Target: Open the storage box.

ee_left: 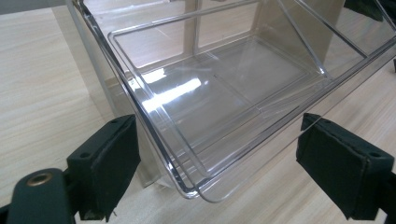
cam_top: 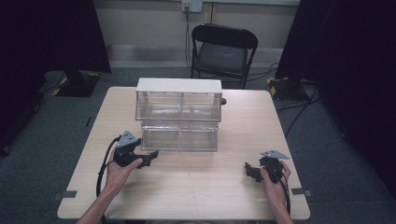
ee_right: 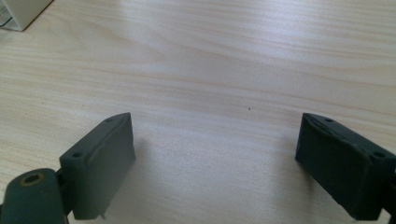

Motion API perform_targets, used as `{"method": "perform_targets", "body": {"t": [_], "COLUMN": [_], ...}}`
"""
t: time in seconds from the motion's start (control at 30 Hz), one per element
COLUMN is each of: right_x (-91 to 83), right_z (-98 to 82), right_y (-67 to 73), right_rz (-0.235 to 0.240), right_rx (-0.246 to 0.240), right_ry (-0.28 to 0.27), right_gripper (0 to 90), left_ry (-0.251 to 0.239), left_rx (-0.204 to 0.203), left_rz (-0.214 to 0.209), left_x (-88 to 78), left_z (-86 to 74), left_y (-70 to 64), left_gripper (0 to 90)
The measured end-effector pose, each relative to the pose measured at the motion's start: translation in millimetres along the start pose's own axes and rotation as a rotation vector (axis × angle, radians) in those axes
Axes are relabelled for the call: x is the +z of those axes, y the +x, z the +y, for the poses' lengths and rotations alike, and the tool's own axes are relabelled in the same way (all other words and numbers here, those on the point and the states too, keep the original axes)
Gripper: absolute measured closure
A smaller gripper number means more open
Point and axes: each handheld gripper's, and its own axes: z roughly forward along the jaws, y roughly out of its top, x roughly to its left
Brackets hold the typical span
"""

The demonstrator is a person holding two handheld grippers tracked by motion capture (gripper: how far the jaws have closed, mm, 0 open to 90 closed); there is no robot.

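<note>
A: High view first, quick. I've got a pale wooden table (cam_top: 187, 186), and on it a clear plastic two-tier bin organiser with a white top (cam_top: 178, 114). Lower tier sticks out toward me, past the upper one.

B: Grippers?

A: Left black two-jaw gripper (cam_top: 148, 157) is in my left hand (cam_top: 119, 170), low over the table, jaws pointing at the lower tier's front left corner, just beside it. Right black two-jaw gripper (cam_top: 250, 169) is in my right hand (cam_top: 275, 179), near the table's right front, well apart from the organiser.

B: Open or closed?

A: Left gripper view: jaws spread wide, black pads either side, nothing between them touching. The lower bin's rounded clear front corner (ee_left: 196, 186) sits in the gap between the pads; can't tell if either pad contacts it. Bin is divided by a clear partition.

B: Right one?

A: Right gripper view: jaws spread too, bare wood grain between them, holding nothing. White corner of the organiser (ee_right: 21, 14) shows at top left.

B: Anything else?

A: Black folding chair (cam_top: 223, 49) behind the table, grey carpet floor (cam_top: 56, 135), dark curtains (cam_top: 355, 70) both sides.
</note>
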Motion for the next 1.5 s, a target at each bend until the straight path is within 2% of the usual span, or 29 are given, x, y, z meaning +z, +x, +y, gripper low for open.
{"method": "perform_targets", "body": {"t": [0.17,0.37,0.43,0.6,0.67,0.7,0.93,1.5], "right_x": [0.0,0.0,0.0,0.0,0.0,0.0,0.0,0.7], "right_z": [0.0,0.0,0.0,0.0,0.0,0.0,0.0,0.6], "right_y": [0.0,0.0,0.0,0.0,0.0,0.0,0.0,-0.1], "right_rz": [0.0,0.0,0.0,0.0,0.0,0.0,0.0,0.001], "right_rx": [0.0,0.0,0.0,0.0,0.0,0.0,0.0,0.001], "right_ry": [0.0,0.0,0.0,0.0,0.0,0.0,0.0,0.004], "right_gripper": [11.0,11.0,11.0,11.0,11.0,11.0,10.9,9.7], "left_ry": [-0.004,-0.007,-0.013,-0.017,-0.02,-0.023,-0.01,0.002], "left_rx": [-0.01,0.002,-0.013,-0.015,-0.005,-0.018,-0.011,-0.027], "left_rz": [-0.005,-0.004,-0.004,-0.005,-0.003,-0.008,-0.012,-0.021], "left_x": [0.0,-1.2,-1.6,-2.9,-4.1,-4.3,-4.7,-4.1], "left_z": [0.4,1.3,1.5,2.6,3.5,3.9,6.8,10.6], "left_y": [-0.3,0.0,-1.0,-1.2,-0.3,-0.7,1.1,2.7], "left_gripper": [12.6,12.5,12.5,12.4,12.8,12.8,12.7,12.5]}}
